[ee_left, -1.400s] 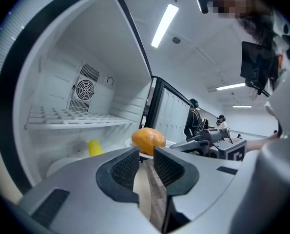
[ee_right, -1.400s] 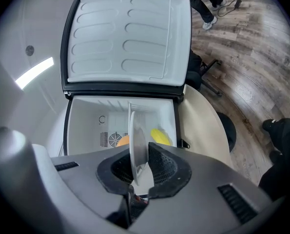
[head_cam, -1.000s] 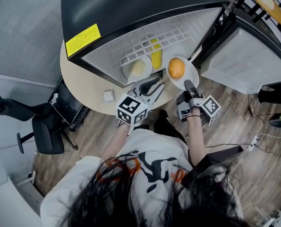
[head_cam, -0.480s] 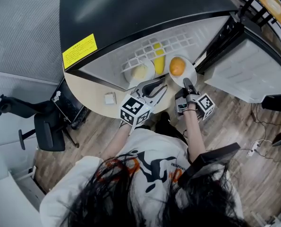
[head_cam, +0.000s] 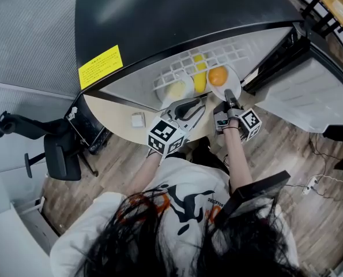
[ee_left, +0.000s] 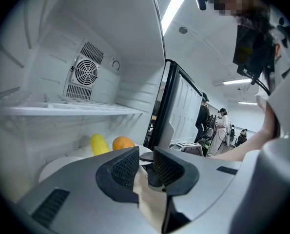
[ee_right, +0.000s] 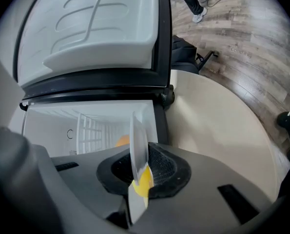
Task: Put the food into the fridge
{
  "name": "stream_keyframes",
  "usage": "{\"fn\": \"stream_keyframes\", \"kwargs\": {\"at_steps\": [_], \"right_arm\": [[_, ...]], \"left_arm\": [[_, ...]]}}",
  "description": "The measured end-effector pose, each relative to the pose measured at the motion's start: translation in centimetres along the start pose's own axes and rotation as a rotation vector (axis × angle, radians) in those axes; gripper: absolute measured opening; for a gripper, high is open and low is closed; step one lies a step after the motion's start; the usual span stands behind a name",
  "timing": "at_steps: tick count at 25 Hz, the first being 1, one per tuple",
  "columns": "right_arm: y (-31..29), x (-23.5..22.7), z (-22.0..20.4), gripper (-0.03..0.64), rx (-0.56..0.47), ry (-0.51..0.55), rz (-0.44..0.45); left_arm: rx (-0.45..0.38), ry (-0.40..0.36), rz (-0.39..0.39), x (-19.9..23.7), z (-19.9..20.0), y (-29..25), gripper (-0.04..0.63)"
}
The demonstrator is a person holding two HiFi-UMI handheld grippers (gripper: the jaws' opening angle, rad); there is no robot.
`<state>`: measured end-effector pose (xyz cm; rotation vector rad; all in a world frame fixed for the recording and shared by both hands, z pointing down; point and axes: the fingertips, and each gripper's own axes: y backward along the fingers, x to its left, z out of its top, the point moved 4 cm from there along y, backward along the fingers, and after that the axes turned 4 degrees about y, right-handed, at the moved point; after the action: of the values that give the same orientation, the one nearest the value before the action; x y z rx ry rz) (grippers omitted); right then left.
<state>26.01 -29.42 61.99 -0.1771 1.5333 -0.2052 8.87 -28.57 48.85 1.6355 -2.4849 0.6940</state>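
An orange (head_cam: 218, 75) lies on a white plate (head_cam: 229, 89) at the mouth of the open fridge (head_cam: 177, 22). My right gripper (head_cam: 227, 102) is shut on that plate's near rim; in the right gripper view the rim (ee_right: 137, 145) stands edge-on between the pads. A yellow corn cob (head_cam: 199, 81) and a second plate with pale food (head_cam: 176, 89) rest on the white fridge floor. My left gripper (head_cam: 188, 104) hovers just in front of them, jaws a little apart with nothing between. The left gripper view shows the corn (ee_left: 99, 144) and the orange (ee_left: 123, 143).
The fridge stands on a round beige table (head_cam: 105, 113) that bears a small white box (head_cam: 138, 119). The fridge door (head_cam: 318, 94) hangs open at the right. An office chair (head_cam: 50, 157) is at the left. A white wire shelf (ee_left: 62, 110) spans the fridge interior.
My right gripper has carried the plate with the orange forward toward the fridge opening, closer to the corn. The left gripper has stayed by the corn and the pale-food plate.
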Motion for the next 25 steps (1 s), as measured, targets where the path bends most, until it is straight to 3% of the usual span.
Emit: {"fn": "stream_keyframes", "kwargs": {"at_steps": [10,17,22,25], "right_arm": [[-2.7,0.9,-0.1,0.038,0.009,0.109,-0.038],[-4.6,2.0,-0.7,0.044,0.111,0.27,-0.06],[-4.9,3.8,-1.6,0.197,0.218,0.47,-0.065],[-4.8,4.2,-2.0,0.229,0.243,0.606,-0.134]], "left_arm": [[0.005,0.008,0.039,1.1,-0.2,1.2,0.094],[0.006,-0.002,0.045,1.2,-0.2,1.5,0.094],[0.01,-0.011,0.044,1.1,-0.2,1.4,0.094],[0.012,-0.016,0.041,1.0,-0.3,1.4,0.094]]}}
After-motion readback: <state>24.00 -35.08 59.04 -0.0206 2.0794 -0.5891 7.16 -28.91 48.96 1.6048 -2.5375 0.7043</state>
